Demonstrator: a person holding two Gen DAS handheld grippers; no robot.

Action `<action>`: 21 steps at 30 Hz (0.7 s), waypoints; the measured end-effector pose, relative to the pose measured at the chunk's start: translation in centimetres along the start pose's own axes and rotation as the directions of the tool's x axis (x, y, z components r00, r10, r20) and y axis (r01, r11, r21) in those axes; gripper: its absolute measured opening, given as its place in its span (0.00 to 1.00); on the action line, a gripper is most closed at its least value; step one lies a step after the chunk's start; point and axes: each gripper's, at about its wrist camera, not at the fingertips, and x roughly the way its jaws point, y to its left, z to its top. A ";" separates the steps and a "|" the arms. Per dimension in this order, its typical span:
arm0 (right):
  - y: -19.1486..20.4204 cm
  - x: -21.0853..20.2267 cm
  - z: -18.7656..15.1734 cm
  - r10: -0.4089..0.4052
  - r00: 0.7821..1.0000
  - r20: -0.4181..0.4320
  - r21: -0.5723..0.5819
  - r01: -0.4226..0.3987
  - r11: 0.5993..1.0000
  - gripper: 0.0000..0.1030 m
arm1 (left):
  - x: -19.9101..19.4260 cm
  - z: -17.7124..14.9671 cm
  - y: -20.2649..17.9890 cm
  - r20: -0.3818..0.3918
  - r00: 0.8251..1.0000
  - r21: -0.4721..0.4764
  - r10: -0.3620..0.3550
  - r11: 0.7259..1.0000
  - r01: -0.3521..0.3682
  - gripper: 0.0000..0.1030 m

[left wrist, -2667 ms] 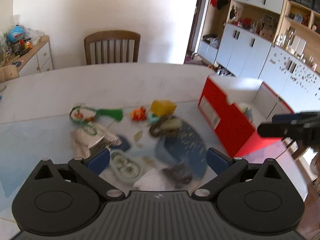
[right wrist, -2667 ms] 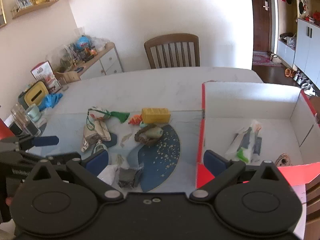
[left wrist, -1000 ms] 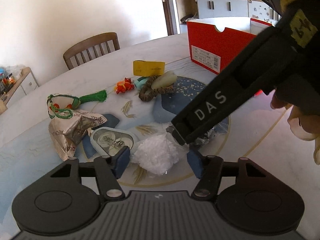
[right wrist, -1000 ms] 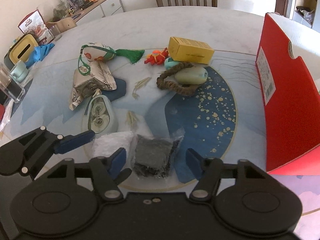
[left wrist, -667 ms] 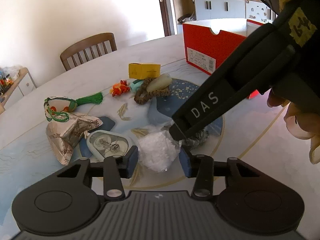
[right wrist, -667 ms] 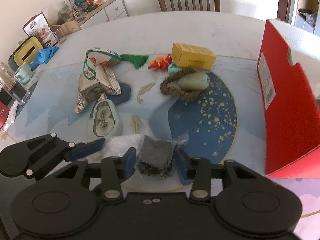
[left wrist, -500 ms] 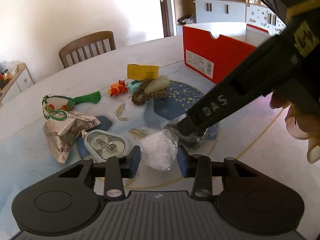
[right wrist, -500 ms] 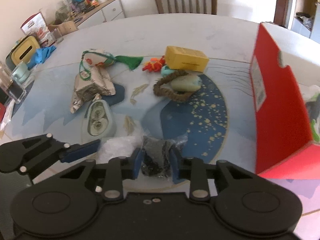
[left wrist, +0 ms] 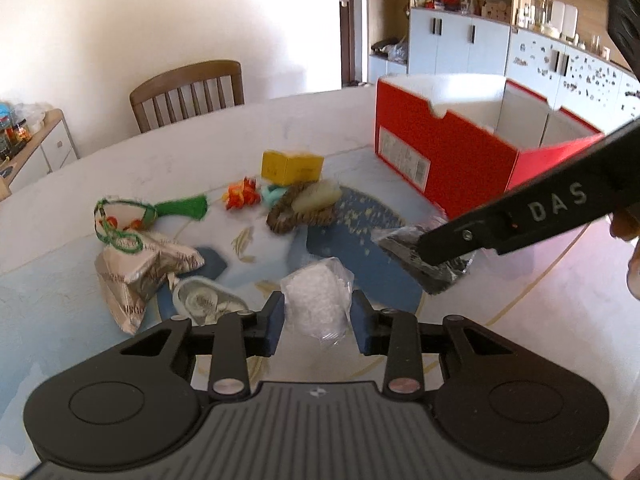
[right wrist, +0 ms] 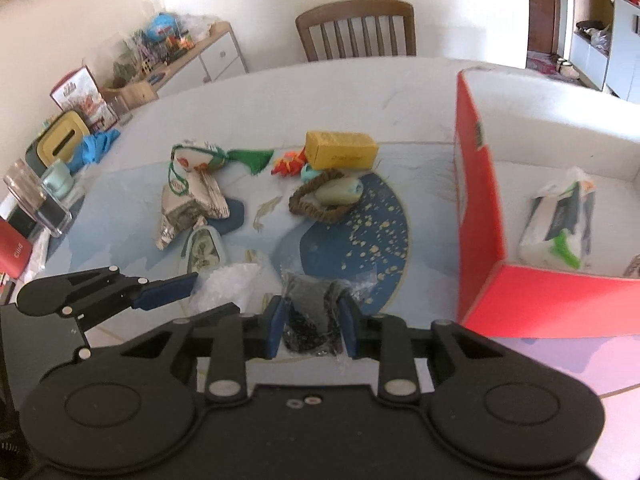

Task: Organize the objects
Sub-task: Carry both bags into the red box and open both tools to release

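Note:
My left gripper (left wrist: 318, 320) is shut on a clear bag of white granules (left wrist: 316, 304) and holds it just above the table. My right gripper (right wrist: 312, 326) is shut on a clear bag of dark bits (right wrist: 310, 312), also lifted; in the left wrist view that bag (left wrist: 424, 260) hangs under the right gripper's black arm. The red shoebox (right wrist: 480, 208) stands open to the right, with a white packet with green print (right wrist: 560, 224) inside. On the table lie a yellow box (right wrist: 340, 150), a brown braided ring (right wrist: 320, 204) around a pale green oval, an orange toy (right wrist: 288, 166), a crumpled foil packet (right wrist: 188, 208) and a green-tasselled pouch (right wrist: 200, 160).
A tape dispenser (right wrist: 204, 248) lies just ahead of the left gripper. A wooden chair (right wrist: 356, 28) stands at the table's far side. At the left edge are a clear glass (right wrist: 28, 196), a mint cup (right wrist: 58, 182) and a yellow tissue box (right wrist: 60, 142). Cabinets line the right wall.
Both grippers closed on their bags and lifted them off the table. The right gripper has carried its dark bag to the right, toward the red box.

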 end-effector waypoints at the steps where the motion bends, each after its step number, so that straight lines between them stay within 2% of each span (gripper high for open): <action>1: -0.2 -0.5 0.1 0.002 1.000 0.009 0.003 -0.002 1.000 0.27 | -0.3 0.4 -0.1 0.006 1.000 -0.010 -0.004 1.000 0.004 0.33; 12: -2.7 -6.1 1.6 0.002 0.993 0.117 0.014 -0.003 1.000 0.27 | -3.4 5.8 -2.3 0.060 0.996 -0.051 -0.065 0.996 0.068 0.33; 21: -6.3 -9.7 2.2 -0.031 0.982 0.187 0.027 0.026 0.999 0.27 | -4.6 9.9 -6.1 0.113 0.989 -0.002 -0.094 0.996 0.095 0.33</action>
